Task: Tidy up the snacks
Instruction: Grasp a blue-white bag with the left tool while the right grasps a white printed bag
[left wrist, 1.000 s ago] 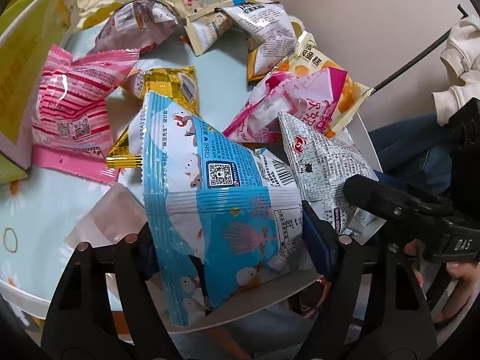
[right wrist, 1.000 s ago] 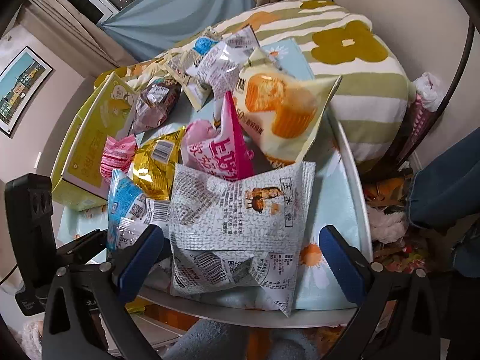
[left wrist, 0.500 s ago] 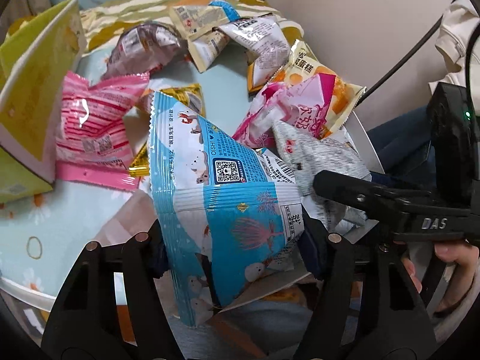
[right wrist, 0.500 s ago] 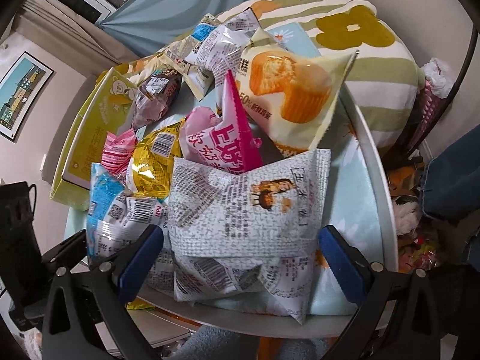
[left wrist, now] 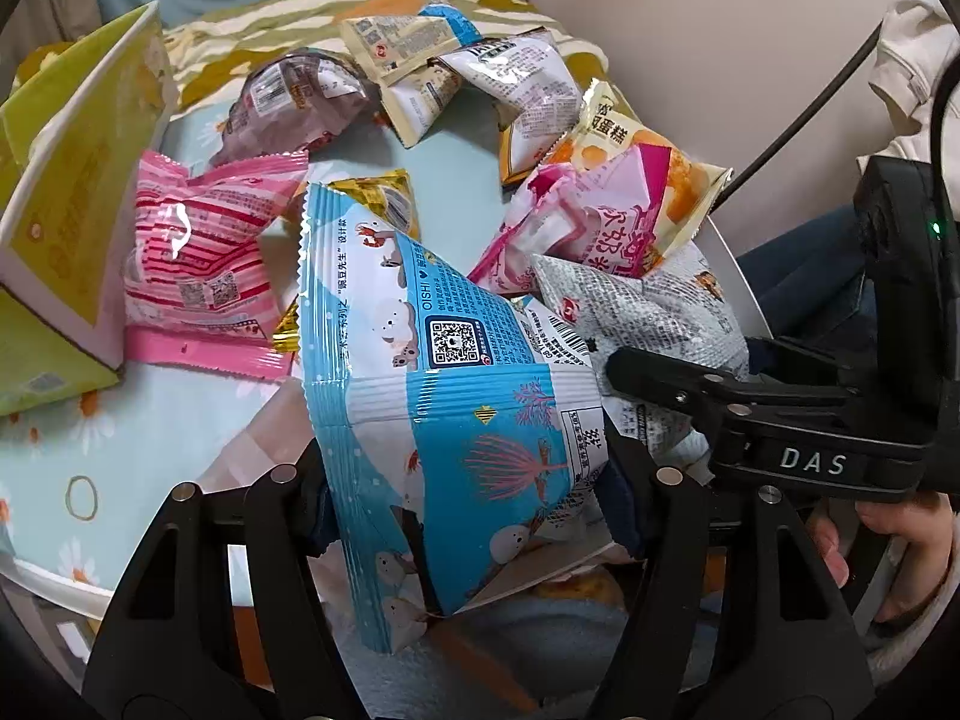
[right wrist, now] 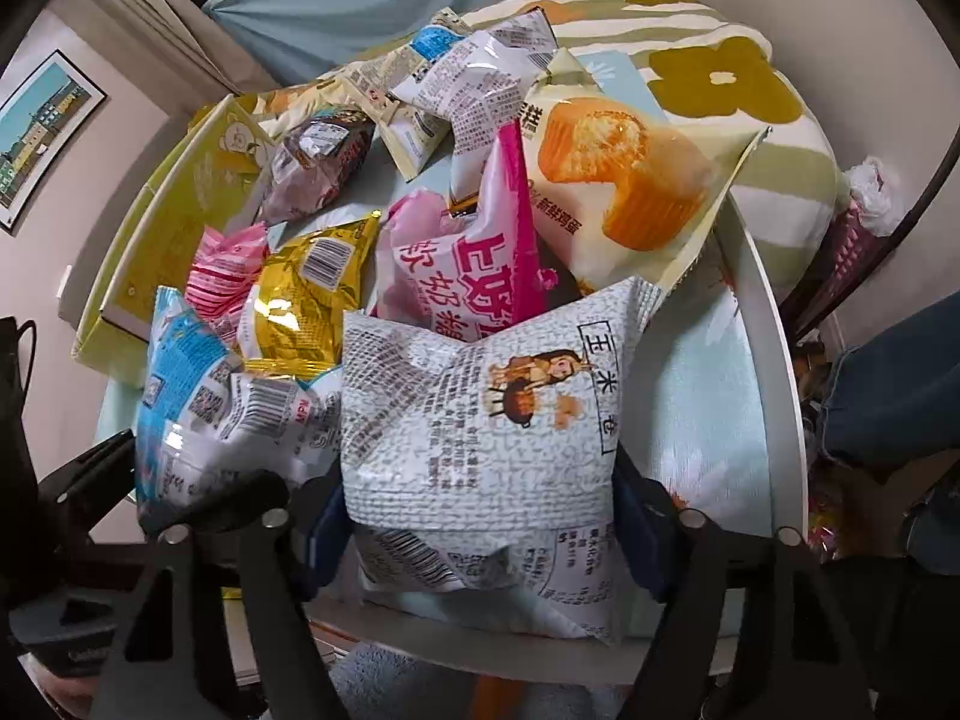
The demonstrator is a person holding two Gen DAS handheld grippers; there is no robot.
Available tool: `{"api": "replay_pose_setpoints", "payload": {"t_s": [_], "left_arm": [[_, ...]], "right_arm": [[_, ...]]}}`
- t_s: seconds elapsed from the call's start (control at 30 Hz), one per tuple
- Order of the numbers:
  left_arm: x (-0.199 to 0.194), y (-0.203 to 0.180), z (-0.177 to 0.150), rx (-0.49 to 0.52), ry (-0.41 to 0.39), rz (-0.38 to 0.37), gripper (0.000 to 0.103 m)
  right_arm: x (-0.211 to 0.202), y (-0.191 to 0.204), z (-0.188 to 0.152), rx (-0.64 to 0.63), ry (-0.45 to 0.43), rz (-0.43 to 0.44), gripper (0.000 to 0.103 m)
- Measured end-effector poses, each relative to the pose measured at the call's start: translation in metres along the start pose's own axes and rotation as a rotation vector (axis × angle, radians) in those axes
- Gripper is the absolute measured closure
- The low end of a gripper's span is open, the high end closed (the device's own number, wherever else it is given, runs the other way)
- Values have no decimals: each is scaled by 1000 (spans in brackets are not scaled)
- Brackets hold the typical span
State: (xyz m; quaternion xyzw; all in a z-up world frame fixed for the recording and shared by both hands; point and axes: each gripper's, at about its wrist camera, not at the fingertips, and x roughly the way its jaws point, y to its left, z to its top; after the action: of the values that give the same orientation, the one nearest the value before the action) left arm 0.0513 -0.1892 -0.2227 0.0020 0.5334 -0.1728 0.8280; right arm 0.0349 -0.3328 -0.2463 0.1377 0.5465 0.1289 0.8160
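A blue and white snack bag (left wrist: pixel 444 360) stands tilted at the near edge of the round table (left wrist: pixel 72 438). My left gripper (left wrist: pixel 471 504) is shut on its lower half, with both pads pressed into its sides. Beside it to the right is a grey-white printed bag (right wrist: pixel 480 408). My right gripper (right wrist: pixel 480 516) has this bag between its jaws. They are closing, and the pads touch both of its sides. The blue bag (right wrist: pixel 180 372) also shows in the right wrist view, at the left.
More snacks crowd the table: a pink striped packet (left wrist: pixel 192 264), a gold packet (right wrist: pixel 306 294), a magenta bag (right wrist: pixel 456 264), a cake bag (right wrist: pixel 624 180) and a brown packet (left wrist: pixel 288 102). A yellow-green box (left wrist: pixel 78 192) stands at the left. A hand (left wrist: pixel 900 540) holds the right gripper.
The right jaws have come in from wide apart onto the grey-white bag. The left jaws narrowed slightly on the blue bag. Both hands stayed about where they were.
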Motion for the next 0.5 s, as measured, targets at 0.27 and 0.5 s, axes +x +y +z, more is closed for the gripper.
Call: {"api": "replay_pose_setpoints", "payload": {"t_s": [0.27, 0.5], "left_arm": [[-26, -3, 4, 8, -44, -7, 37], [-72, 5, 14, 1, -128, 10, 37]], "right_arm": [[-29, 8, -2, -13, -53, -10, 37], [-63, 32, 13, -51, -119, -16, 37]]}}
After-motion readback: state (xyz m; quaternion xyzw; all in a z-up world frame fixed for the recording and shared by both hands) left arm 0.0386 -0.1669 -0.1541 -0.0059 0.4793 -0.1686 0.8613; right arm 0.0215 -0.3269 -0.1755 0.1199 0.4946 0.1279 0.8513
